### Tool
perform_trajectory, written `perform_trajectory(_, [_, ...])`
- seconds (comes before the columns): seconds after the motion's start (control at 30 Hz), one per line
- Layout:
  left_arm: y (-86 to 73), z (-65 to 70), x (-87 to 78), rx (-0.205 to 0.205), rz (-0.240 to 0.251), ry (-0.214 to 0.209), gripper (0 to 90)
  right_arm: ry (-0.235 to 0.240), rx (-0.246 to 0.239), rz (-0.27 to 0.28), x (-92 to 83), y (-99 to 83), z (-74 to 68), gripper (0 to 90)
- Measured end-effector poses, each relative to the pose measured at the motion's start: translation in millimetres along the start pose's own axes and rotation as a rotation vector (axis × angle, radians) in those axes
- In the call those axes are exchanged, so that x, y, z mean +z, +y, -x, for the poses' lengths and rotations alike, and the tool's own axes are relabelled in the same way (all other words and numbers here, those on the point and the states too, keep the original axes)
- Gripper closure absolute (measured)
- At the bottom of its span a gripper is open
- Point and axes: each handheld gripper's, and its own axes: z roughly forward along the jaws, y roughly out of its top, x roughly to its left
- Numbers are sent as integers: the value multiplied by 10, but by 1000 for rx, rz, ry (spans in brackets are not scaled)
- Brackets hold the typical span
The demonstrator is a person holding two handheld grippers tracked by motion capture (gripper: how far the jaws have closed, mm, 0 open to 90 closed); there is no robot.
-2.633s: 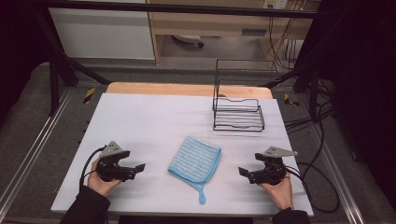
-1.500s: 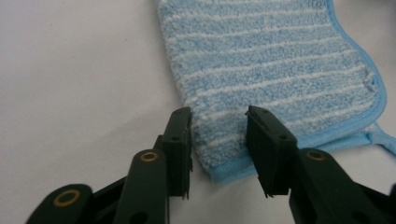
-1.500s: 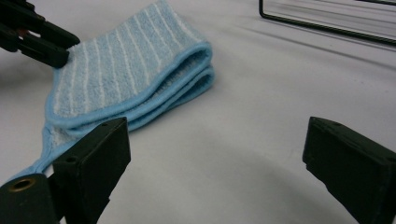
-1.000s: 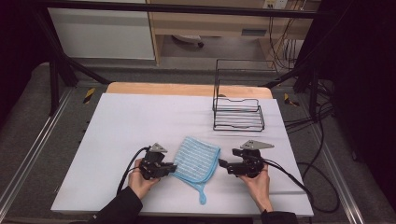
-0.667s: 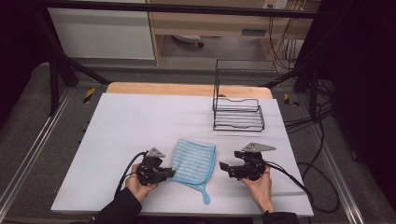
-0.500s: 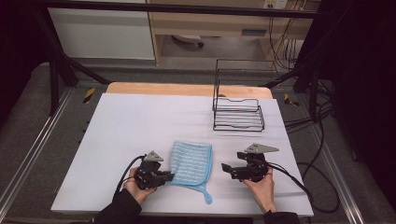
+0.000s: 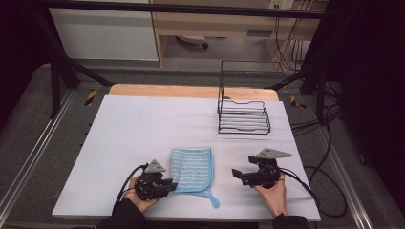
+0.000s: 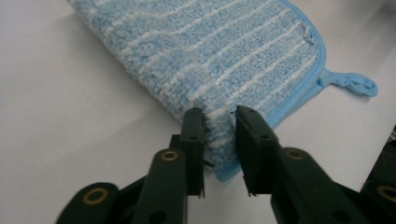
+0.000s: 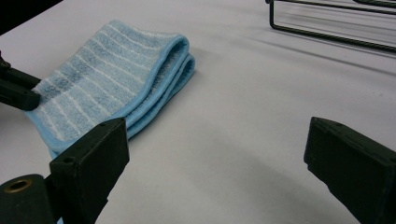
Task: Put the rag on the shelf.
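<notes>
A blue cloth with white stripes lies folded on the white table, its hanging loop at the near right corner. My left gripper is at the cloth's near left corner. In the left gripper view the cloth has its corner between the jaws of that gripper, which have just been opening; a gap shows beside the right jaw. My right gripper rests to the right of the cloth, apart from it. Its jaws have just been opening and stand wide with nothing between them, the cloth ahead on the left.
A black wire rack stands at the back right of the table, and its base wires cross the top of the right gripper view. Cables trail off the table's right side. A wooden strip runs along the far edge.
The cloth has turned from a diamond to lie square and shifted left toward the near edge with the left gripper. The right gripper's jaws have widened beside it.
</notes>
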Motion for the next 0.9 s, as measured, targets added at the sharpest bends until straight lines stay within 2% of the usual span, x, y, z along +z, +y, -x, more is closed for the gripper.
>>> perform_trajectory(0.03, [9, -7, -21, 9, 6, 1, 685, 0, 0, 0, 0, 0, 0, 70])
perform_trajectory(0.07, [19, -14, -43, 20, 18, 6, 618, -3, 0, -1, 1, 0, 0, 67])
perform_trajectory(0.13, [40, -36, -88, 33, 36, 13, 596, -5, -2, 0, -1, 1, 1, 65])
perform_trajectory(0.17, [49, -51, -108, 36, 45, 20, 537, -4, -3, 3, -6, 2, 2, 63])
perform_trajectory(0.23, [69, -91, -137, 33, 56, 21, 508, -5, -2, 5, -10, 3, 2, 62])
perform_trajectory(0.27, [81, -111, -149, 30, 60, 22, 456, -7, 0, 6, -12, 5, 1, 57])
perform_trajectory(0.33, [107, -151, -169, 29, 70, 22, 411, -7, -3, 5, -13, 4, 2, 54])
perform_trajectory(0.43, [145, -196, -186, 36, 81, 24, 370, -5, -6, 4, -12, 4, 2, 53])
perform_trajectory(0.53, [185, -229, -174, 45, 75, 44, 281, -2, -10, 3, -12, 4, 3, 52])
perform_trajectory(0.67, [255, -283, -131, 34, 59, 48, 184, -2, -14, 5, -16, 3, 2, 47])
perform_trajectory(0.9, [440, -371, -100, 37, 66, 86, 103, -2, -18, -1, -13, 0, 1, 44])
